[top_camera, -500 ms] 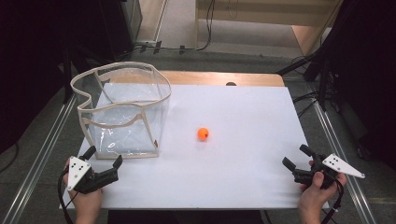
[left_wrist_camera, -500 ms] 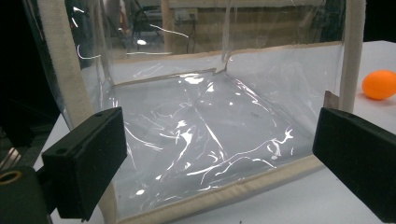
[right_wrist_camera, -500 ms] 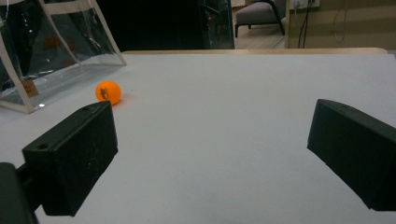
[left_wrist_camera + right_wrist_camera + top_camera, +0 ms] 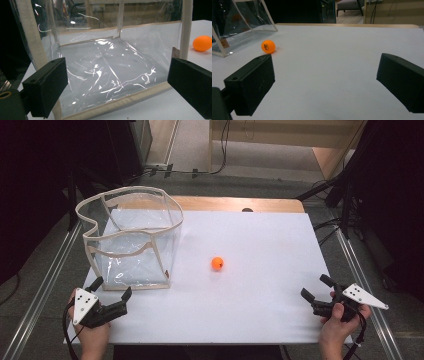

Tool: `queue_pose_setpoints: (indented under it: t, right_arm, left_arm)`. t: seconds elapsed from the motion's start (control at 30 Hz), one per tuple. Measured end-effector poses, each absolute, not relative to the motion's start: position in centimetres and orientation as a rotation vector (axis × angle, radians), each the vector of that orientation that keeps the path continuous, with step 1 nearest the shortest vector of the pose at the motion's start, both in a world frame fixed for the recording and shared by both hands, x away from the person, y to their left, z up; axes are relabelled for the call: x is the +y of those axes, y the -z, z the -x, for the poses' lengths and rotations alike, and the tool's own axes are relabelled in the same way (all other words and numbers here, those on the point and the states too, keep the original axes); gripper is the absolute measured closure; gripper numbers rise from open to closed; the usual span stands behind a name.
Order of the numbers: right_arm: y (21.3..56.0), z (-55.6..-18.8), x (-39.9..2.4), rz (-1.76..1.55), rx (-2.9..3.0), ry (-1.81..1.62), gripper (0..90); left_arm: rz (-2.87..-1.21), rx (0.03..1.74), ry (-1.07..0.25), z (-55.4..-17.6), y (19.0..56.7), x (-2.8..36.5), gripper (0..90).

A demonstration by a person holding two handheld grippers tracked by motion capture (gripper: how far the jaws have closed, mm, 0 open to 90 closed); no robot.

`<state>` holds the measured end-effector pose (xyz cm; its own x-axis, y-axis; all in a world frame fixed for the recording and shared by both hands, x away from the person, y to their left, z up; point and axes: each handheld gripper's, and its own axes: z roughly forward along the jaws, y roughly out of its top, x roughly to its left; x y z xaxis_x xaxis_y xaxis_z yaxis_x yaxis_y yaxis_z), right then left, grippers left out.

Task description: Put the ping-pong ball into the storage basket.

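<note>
A white tabletop (image 4: pixel 260 270) is seen in the middle of the high view; a clear bag (image 4: pixel 131 237) with a cream trim is stood open at the upper left of it; a small orange ball (image 4: pixel 217 263) is seen near the middle of the frame, to the right of the bag and apart from it.

The left tool (image 4: pixel 111 295) is held by a hand (image 4: pixel 92 337) at the lower left of the frame, just below the bag's near edge; its jaws are spread wide and nothing is held between them; in the left gripper view the bag (image 4: pixel 110 65) is seen close ahead between the 2 jaws, and the ball (image 4: pixel 202 43) is seen at the right edge.

The right tool (image 4: pixel 315 287) is held by a hand (image 4: pixel 337 325) at the lower right of the frame, well apart from the ball; its jaws are spread wide too, with only bare tabletop between them; in the right gripper view the ball (image 4: pixel 268 46) is seen at the upper left, near the bag's corner (image 4: pixel 227 42).
</note>
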<state>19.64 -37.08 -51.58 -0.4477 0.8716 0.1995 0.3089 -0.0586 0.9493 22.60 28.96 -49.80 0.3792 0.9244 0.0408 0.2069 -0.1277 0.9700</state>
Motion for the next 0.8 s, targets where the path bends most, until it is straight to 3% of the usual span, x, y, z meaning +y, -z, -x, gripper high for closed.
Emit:
queue_pose_setpoints:
  t: [0.8]
  right_arm:
    - [48.5, -22.5, -32.8, -1.167, 1.879, -1.478, 0.0]
  left_arm:
    - [-1.609, 1.026, -0.876, -22.5, 49.9, 28.8, 3.6]
